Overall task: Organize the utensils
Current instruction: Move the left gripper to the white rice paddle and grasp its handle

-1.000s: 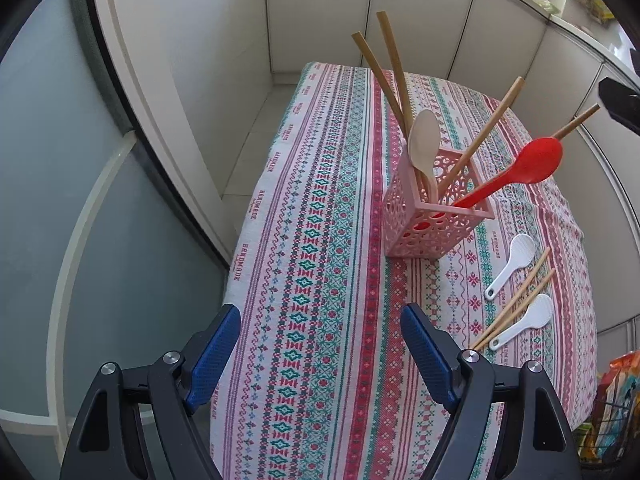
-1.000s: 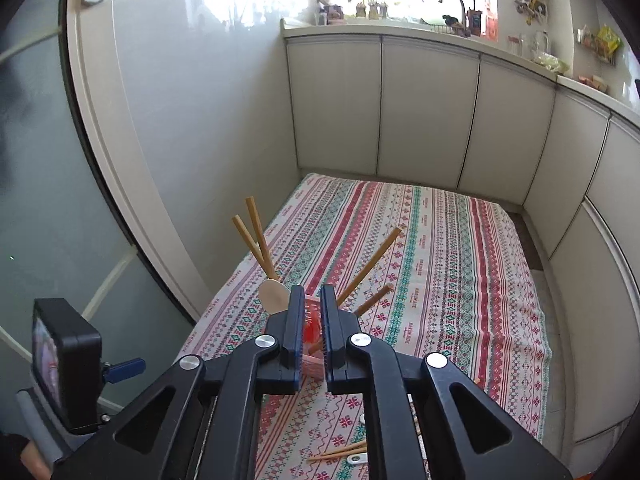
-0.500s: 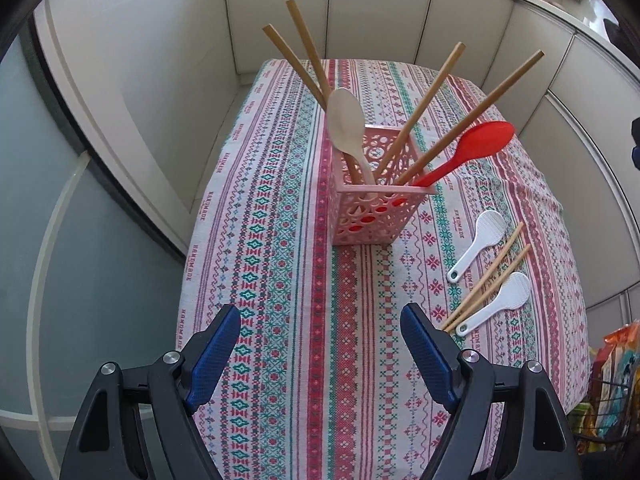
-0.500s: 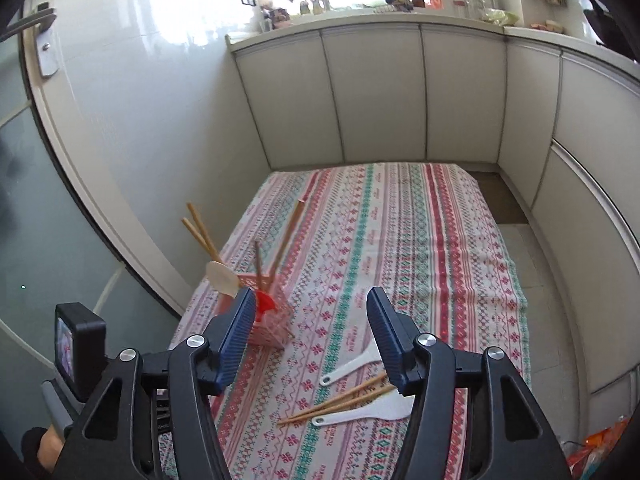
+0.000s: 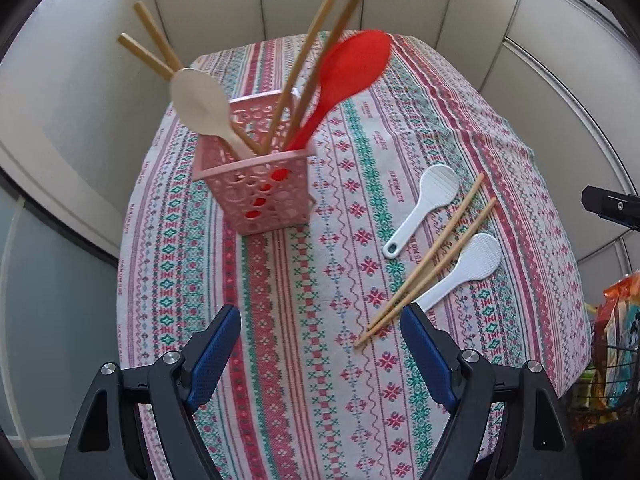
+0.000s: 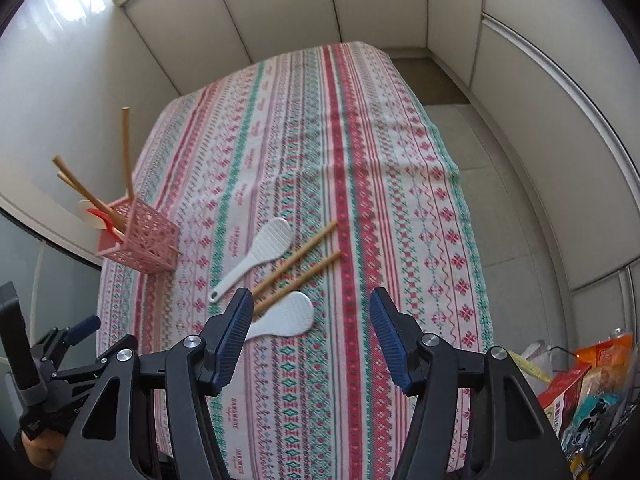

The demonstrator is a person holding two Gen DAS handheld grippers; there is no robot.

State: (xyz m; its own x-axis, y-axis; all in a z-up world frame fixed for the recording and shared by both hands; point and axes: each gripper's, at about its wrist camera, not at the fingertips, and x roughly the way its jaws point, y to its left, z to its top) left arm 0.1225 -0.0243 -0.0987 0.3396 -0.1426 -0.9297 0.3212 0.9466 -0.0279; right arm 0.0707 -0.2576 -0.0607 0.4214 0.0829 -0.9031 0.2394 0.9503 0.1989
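A pink perforated holder [image 5: 256,192] [image 6: 146,236] stands on the patterned tablecloth [image 5: 320,360] near its left edge. It holds a red spoon [image 5: 344,80], a beige spoon [image 5: 202,106] and several wooden chopsticks [image 5: 308,72]. Two white rice spoons [image 5: 424,208] [image 5: 468,268] and two chopsticks [image 5: 432,256] lie loose to its right. They also show in the right wrist view: spoons [image 6: 260,252] [image 6: 286,316], chopsticks [image 6: 304,264]. My left gripper [image 5: 320,344] is open and empty, in front of the loose chopsticks. My right gripper [image 6: 312,332] is open and empty, just above the near white spoon.
White cabinet walls [image 6: 400,4] surround the table on the far side and right. A glass door [image 5: 48,320] is at the left. Snack packets [image 6: 588,392] sit in a wire basket at lower right. The left hand-held unit [image 6: 36,376] shows at the right view's lower left.
My right gripper opened and let go of the red spoon, which now stands in the holder. Both grippers moved toward the loose spoons and chopsticks.
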